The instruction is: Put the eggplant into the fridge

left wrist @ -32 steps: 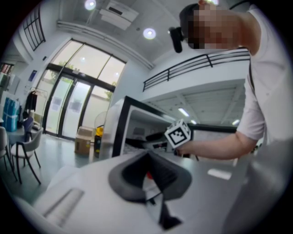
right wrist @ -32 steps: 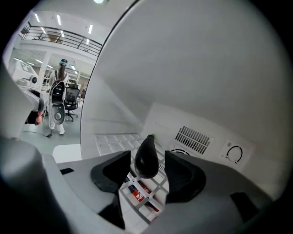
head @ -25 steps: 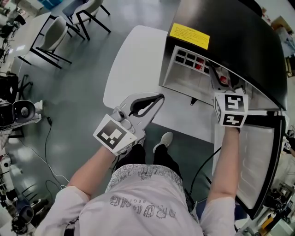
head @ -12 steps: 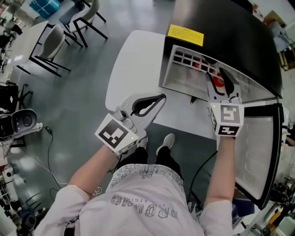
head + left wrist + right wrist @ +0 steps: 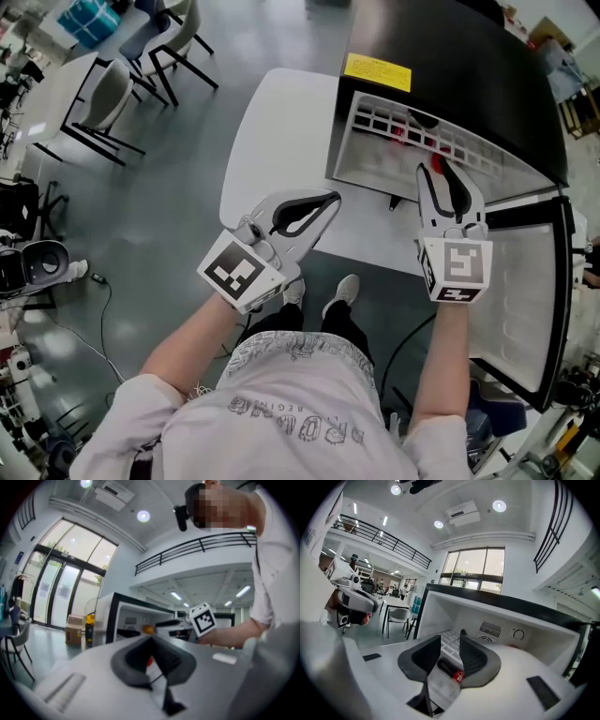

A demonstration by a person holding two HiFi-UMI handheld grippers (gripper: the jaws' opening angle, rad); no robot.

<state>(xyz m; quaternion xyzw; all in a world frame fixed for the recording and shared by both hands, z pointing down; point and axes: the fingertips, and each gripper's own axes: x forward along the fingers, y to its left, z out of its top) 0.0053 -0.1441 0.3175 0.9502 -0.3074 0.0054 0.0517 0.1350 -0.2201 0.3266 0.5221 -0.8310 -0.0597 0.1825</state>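
Observation:
The small black fridge [image 5: 450, 66] stands open on the white table [image 5: 272, 141], its door [image 5: 525, 300] swung out to the right. In the right gripper view a dark, elongated eggplant [image 5: 446, 666] with a red tag lies on the white shelf [image 5: 450, 641] inside. My right gripper [image 5: 436, 169] hovers just outside the opening. Its jaws are closing with nothing between them [image 5: 450, 637]. My left gripper [image 5: 328, 199] hangs over the table's near edge, tips together and empty [image 5: 151, 639]. In the head view I cannot pick out the eggplant.
Red items [image 5: 405, 134] sit deeper in the fridge, and an orange thing [image 5: 148, 629] shows inside. A yellow label [image 5: 378, 70] marks the fridge top. Chairs and another table [image 5: 112, 75] stand far left. The person's shoe [image 5: 337, 291] is below the table edge.
My right gripper has pulled back out of the fridge toward the person, and its jaws have narrowed. The left gripper has barely moved.

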